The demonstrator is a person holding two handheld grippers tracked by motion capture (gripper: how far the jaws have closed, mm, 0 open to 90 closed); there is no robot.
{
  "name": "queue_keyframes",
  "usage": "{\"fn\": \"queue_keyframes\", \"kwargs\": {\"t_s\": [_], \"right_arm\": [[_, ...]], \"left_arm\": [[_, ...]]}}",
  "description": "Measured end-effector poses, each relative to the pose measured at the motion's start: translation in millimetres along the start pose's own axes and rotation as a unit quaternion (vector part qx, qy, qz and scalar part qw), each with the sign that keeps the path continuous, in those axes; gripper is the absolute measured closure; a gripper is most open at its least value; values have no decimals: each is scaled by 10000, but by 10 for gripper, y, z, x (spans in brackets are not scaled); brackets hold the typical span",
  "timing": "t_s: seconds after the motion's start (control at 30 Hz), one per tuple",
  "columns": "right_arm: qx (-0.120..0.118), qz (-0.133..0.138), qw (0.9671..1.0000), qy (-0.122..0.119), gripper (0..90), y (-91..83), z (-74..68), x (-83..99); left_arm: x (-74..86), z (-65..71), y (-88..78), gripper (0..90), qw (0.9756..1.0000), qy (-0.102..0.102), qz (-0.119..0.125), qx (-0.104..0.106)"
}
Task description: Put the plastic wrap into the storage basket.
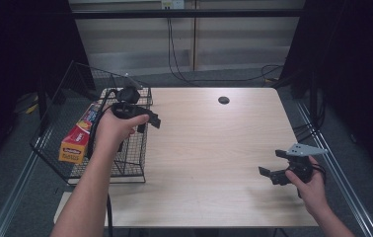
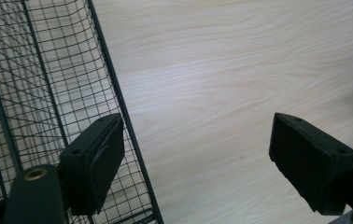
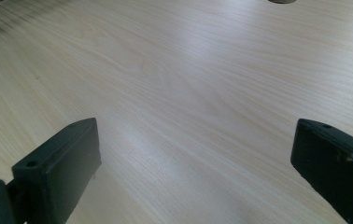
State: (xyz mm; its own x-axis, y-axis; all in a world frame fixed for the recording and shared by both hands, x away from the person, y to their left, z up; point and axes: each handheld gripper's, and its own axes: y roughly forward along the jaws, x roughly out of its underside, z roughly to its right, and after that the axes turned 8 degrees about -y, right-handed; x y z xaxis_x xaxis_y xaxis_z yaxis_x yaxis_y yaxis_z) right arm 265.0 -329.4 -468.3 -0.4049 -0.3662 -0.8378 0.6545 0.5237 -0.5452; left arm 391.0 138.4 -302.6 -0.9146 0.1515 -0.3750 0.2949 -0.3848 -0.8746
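Wire basket (image 1: 125,148) sits just beside the left gripper (image 1: 147,121), its released jaws empty; an orange box (image 1: 78,138) lies inside, behind it. Right gripper (image 1: 273,174) hovers released over bare table (image 1: 214,148). Placing looks done; next probably calls for drawing clear.

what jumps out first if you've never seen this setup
The black wire mesh basket at the left edge of the pale wooden table draws the eye, with a long orange and yellow cardboard box lying inside it. The left gripper hangs open at the basket's rim, while the right gripper, also open, sits low near the table's right front.
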Motion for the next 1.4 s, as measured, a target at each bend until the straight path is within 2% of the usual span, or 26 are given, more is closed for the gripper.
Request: {"fn": "queue_keyframes", "kwargs": {"t_s": [0.1,0.13,0.3,0.4,0.53,0.67,0.77,0.93,1.33,1.4], "right_arm": [[4,-3,10000,-1,10,0,0,1],[-2,-12,10000,-7,10,-4,-2,-1],[10,-7,10000,-3,10,-5,-1,-2],[-12,-11,10000,-34,10,-1,-1,-1],[-13,-9,10000,-32,10,-1,-5,-2],[-16,-18,10000,-27,10,0,-3,1],[-21,-20,10000,-36,10,2,-5,1],[-25,-5,10000,-51,10,6,-7,0],[-22,21,10000,-38,10,-3,-19,-11],[-42,28,10000,-78,10,-2,-20,-12]], "left_arm": [[9,12,25,183,9999,-31,58,86],[22,27,47,182,9999,49,22,105],[62,80,108,168,9998,164,28,147],[105,136,167,168,9993,263,10,263],[151,189,253,162,9989,387,-28,270],[192,236,309,157,9983,489,-37,325],[210,257,339,157,9981,482,-40,371],[257,311,432,159,9969,636,-84,457],[323,429,557,160,9952,777,-103,585],[348,472,599,160,9943,897,-84,568]]}}
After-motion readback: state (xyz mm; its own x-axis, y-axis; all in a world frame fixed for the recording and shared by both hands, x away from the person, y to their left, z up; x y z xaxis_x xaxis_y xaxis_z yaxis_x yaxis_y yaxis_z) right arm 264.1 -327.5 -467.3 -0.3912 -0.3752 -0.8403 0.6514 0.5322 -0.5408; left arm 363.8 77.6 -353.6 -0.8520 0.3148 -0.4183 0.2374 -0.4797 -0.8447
